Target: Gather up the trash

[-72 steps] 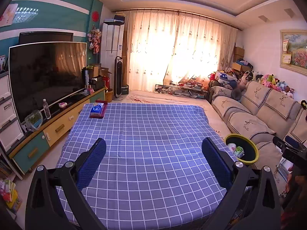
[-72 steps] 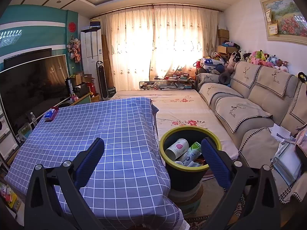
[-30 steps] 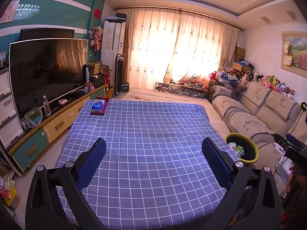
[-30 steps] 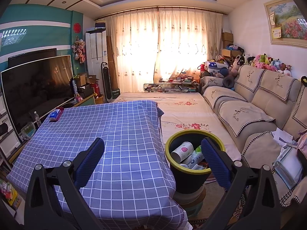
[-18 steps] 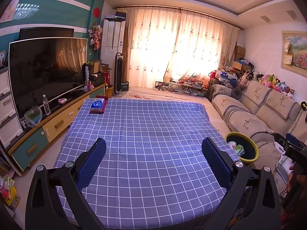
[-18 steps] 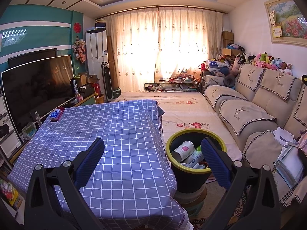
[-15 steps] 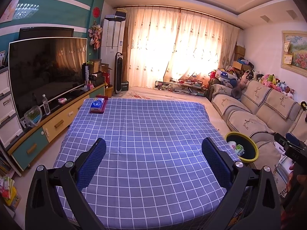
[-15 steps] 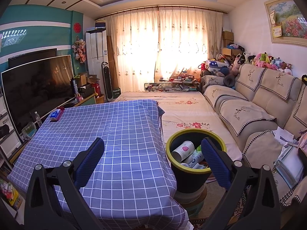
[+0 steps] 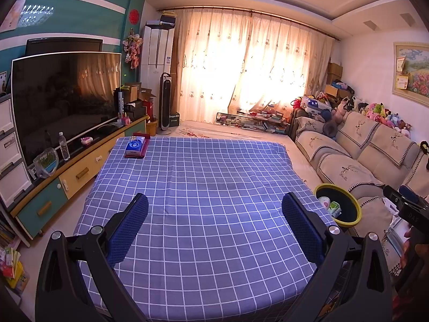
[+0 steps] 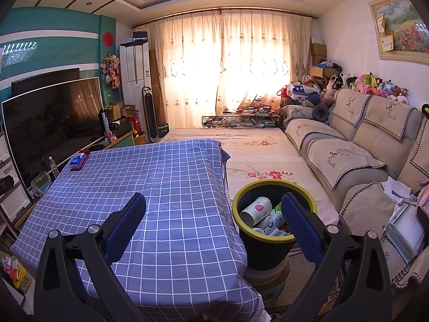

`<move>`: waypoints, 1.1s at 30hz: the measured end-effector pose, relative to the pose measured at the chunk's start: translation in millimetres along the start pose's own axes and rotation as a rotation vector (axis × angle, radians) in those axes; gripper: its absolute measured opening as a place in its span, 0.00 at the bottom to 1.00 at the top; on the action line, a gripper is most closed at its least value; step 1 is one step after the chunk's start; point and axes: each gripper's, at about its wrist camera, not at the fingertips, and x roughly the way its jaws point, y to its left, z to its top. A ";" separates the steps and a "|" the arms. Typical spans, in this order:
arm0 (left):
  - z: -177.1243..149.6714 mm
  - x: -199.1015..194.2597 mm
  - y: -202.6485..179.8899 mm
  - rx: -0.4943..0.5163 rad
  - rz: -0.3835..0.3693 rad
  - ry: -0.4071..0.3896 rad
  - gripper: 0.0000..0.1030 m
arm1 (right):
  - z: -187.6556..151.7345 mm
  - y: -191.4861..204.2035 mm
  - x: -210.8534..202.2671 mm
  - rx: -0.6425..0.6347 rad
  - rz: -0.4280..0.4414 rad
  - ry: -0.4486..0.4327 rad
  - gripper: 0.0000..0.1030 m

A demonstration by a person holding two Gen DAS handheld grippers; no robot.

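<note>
Left claw [image 9: 214, 212] hanging wide over the near half of the table [image 9: 203, 177], gripping nothing. Right claw [image 10: 213, 212] likewise gaping wide, empty, sitting over the table's near right edge, right finger [image 10: 300, 228] overlapping the bin [image 10: 268, 252] in view.

Blue checked cloth [image 10: 161, 187] covering the whole table top, draping over the near and right sides. No loose trash showing anywhere on it.

Bin standing just beside the table's right side, between table and sofa [image 10: 362, 155], perched on a low stool [image 10: 270, 279]. Black wall, yellow-green rim. Trash lying inside: white paper cup [image 10: 254, 210] with a pink mark, tipped on its side; a green-and-white packet [image 10: 277, 214] next to it; more white pieces below, too hidden to identify.

Seen from the left wrist: same bin [image 9: 346, 214] at right, part of the right claw's body and a bit of a hand [image 9: 418, 247] at the far right edge.

Far left corner of the table: blue tissue pack [image 9: 135, 145] resting on a dark red tray [image 9: 143, 149].

Further left: TV [image 9: 67, 99] on a long cabinet [image 9: 80, 171], water bottle [image 9: 63, 149] standing on it.

Far end: curtains [image 10: 228, 67] glowing with backlight.
</note>
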 end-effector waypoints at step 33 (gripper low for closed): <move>0.1 104.8 40.6 0.002 0.070 0.164 0.95 | 3.8 28.2 49.8 -0.074 0.055 0.078 0.93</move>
